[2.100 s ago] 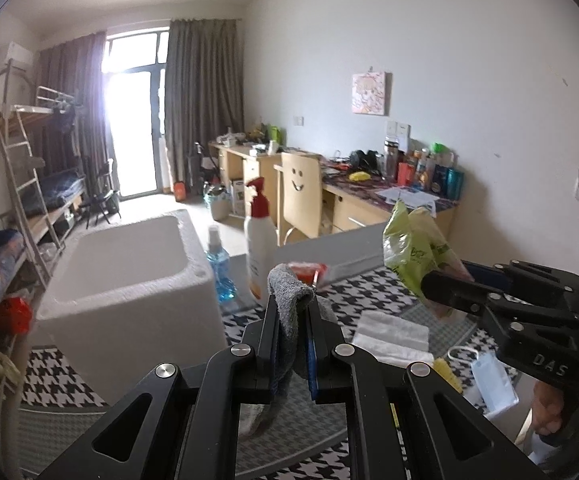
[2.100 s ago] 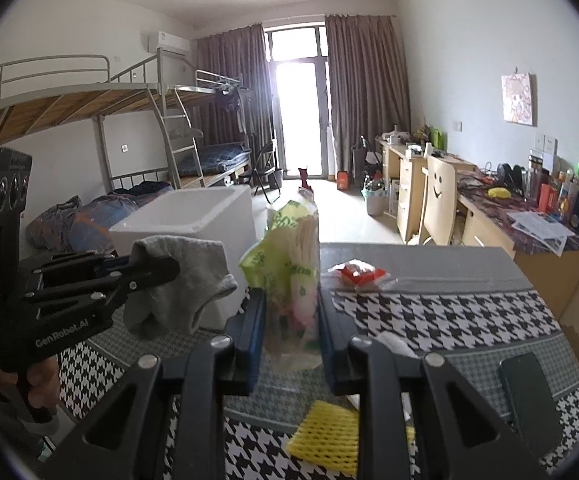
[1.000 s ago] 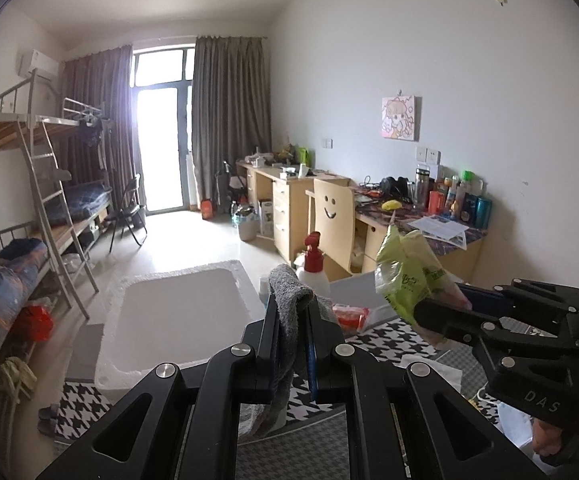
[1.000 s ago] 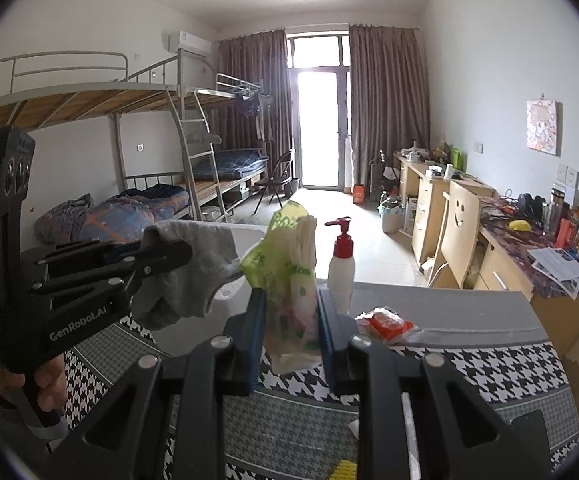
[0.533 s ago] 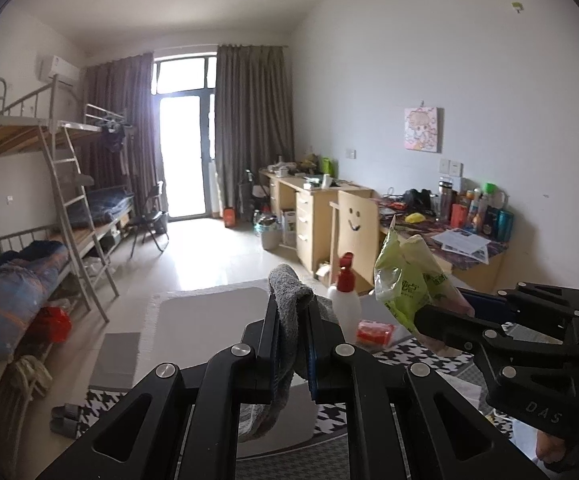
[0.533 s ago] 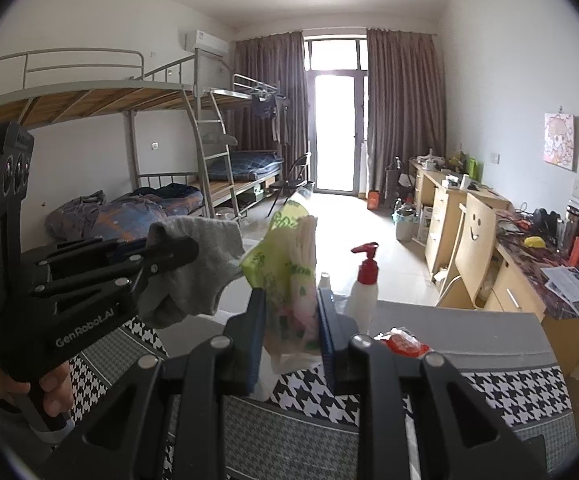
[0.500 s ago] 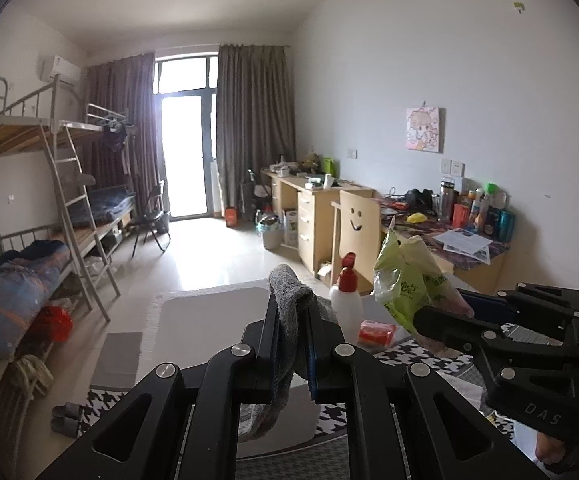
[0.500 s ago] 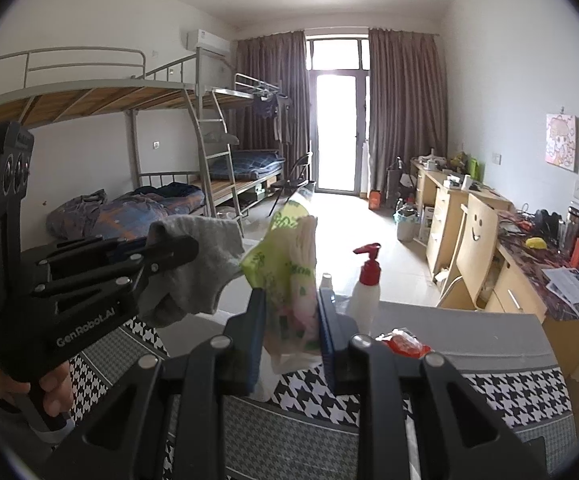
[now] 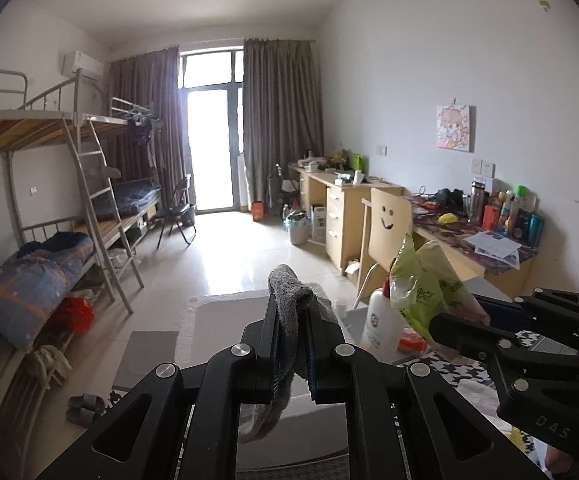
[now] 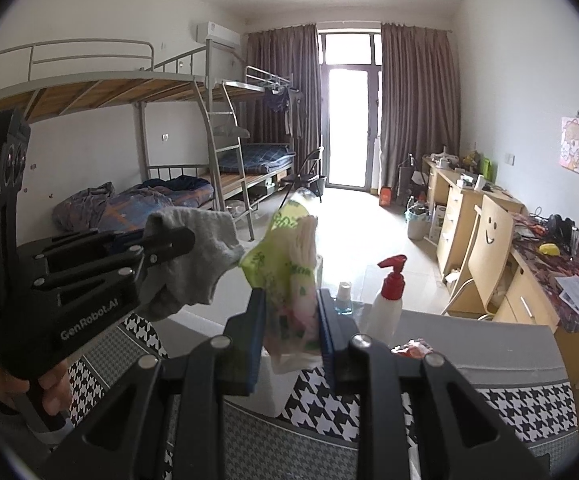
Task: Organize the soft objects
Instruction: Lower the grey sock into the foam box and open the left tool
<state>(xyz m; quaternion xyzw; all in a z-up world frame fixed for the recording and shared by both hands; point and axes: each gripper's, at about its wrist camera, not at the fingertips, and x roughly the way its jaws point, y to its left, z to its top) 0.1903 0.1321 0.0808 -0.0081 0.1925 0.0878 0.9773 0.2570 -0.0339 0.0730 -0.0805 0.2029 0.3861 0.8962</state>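
My left gripper (image 9: 292, 312) is shut on a grey sock (image 9: 287, 300) that droops below its fingers; in the right wrist view the same gripper (image 10: 177, 240) and sock (image 10: 197, 256) sit at the left, held by a hand. My right gripper (image 10: 291, 300) is shut on a green and clear plastic bag (image 10: 291, 264) of soft stuff, which also shows at the right of the left wrist view as the bag (image 9: 421, 288) in that gripper (image 9: 441, 324). Both are raised above a white foam box (image 9: 213, 320).
A houndstooth-cloth table (image 10: 509, 400) carries a red-pump bottle (image 10: 385, 304), a small blue spray bottle (image 10: 343, 300) and a red packet (image 10: 413, 348). Bunk beds (image 10: 169, 128) line the left wall, desks and a smiley-face chair (image 10: 489, 236) the right.
Both grippers have risen and tilted up with their loads, so more of the room and less of the table shows. The foam box and bottles sit lower in both views.
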